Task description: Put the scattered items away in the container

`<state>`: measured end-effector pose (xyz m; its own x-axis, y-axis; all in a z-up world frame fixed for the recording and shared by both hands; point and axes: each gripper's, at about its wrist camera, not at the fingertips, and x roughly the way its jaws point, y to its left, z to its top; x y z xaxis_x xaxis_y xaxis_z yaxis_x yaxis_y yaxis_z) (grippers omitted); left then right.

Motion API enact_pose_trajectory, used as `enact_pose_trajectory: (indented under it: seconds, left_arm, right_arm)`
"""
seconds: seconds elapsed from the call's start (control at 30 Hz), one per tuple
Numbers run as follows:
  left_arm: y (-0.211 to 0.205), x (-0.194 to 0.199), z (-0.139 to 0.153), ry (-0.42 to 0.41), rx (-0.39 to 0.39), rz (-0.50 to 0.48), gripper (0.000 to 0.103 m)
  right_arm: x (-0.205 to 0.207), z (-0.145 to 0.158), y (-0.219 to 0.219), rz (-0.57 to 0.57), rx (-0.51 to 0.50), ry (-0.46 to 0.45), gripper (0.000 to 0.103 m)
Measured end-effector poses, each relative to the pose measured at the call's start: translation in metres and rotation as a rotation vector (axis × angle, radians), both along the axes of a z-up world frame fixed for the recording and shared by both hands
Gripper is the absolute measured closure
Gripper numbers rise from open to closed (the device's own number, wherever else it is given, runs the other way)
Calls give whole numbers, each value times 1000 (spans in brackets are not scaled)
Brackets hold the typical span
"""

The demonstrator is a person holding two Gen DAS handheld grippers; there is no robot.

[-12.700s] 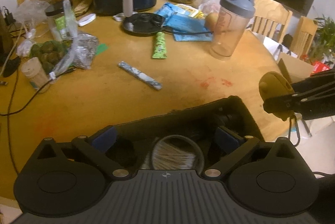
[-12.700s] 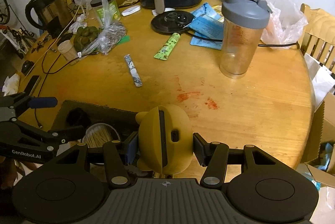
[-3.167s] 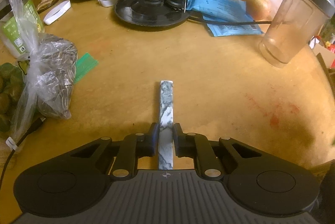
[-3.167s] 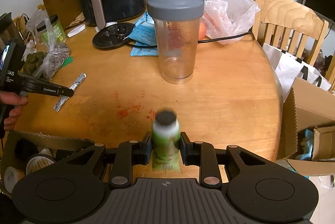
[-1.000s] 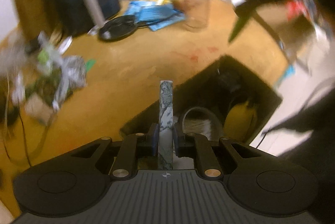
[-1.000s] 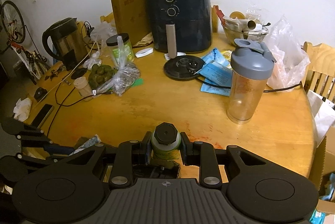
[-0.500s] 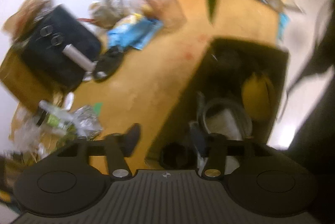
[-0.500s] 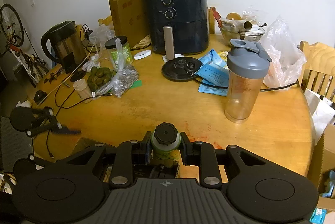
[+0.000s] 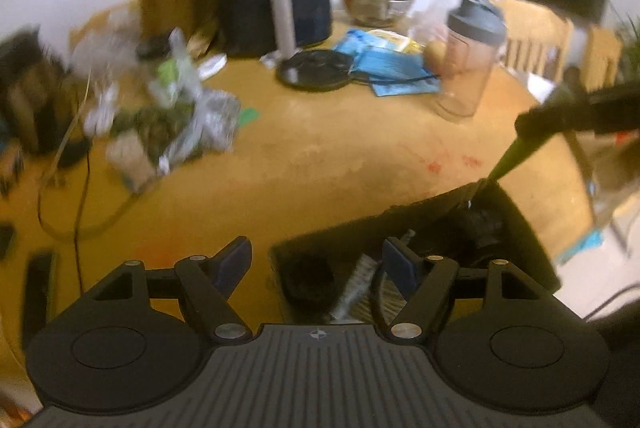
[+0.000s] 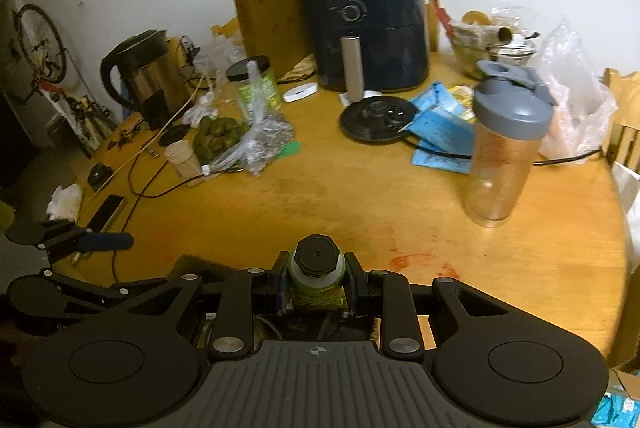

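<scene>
A black open box point(image 9: 516, 212) sits at the near edge of the round wooden table. A marbled grey stick point(image 9: 356, 284) lies slanted inside it, beside a round tub of cotton swabs. My left gripper point(image 9: 316, 260) hangs open and empty over the box's left end. My right gripper point(image 10: 316, 280) is shut on a green tube with a black cap point(image 10: 316, 260), held over the box point(image 10: 188, 266). In the left wrist view the green tube point(image 9: 516, 156) points tip-down at the box's far corner. The left gripper point(image 10: 80, 240) shows at the left of the right wrist view.
A shaker bottle point(image 10: 504, 152) stands right of centre. At the back are a dark air fryer point(image 10: 364, 28), a kettle point(image 10: 148, 76), a kettle base point(image 10: 376, 116) and blue packets point(image 10: 440, 132). Bagged food point(image 10: 248, 140), cables and a phone point(image 10: 106, 210) crowd the left.
The left gripper opened and dropped the marbled stick into the box, then swung back level. The right gripper keeps the green tube above the box.
</scene>
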<state>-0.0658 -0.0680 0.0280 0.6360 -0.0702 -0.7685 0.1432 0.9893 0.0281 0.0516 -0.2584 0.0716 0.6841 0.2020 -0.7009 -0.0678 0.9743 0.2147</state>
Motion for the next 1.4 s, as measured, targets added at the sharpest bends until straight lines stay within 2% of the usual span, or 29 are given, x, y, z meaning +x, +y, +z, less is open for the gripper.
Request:
enact_pose_trajectory:
  seconds: [0.47,0.77,0.87,0.93,1.0,1.2,1.27,1.4]
  left_arm:
    - [16,-22,-1,37,-24,137,31]
    - [29,-33,1,47,-44,227,31]
    - [33,-32,1,47,-66,259,31]
    - [33,-31,2,45,-69,260,31]
    - [32,-30,2,41,-73,257,31]
    - [27,-22,2,36,-79,227,31]
    - [25,-20,3,30,-84,222,31]
    - [22,-13,5,24,-98,215,31]
  right_arm:
    - [28,-9,34,132,30,35,74]
    - [50,-14,53,183,113,36,73]
    - [59,-32,54,128,98,129,38]
    - [56,-35,51,113,75,133,35]
    - [50,-35,49,114,47,124,21]
    - [37,-32,41,77,-18,108,3]
    - [35,-30,39,61,-44,111,0]
    - [35,-30,37,48,-99,122,0]
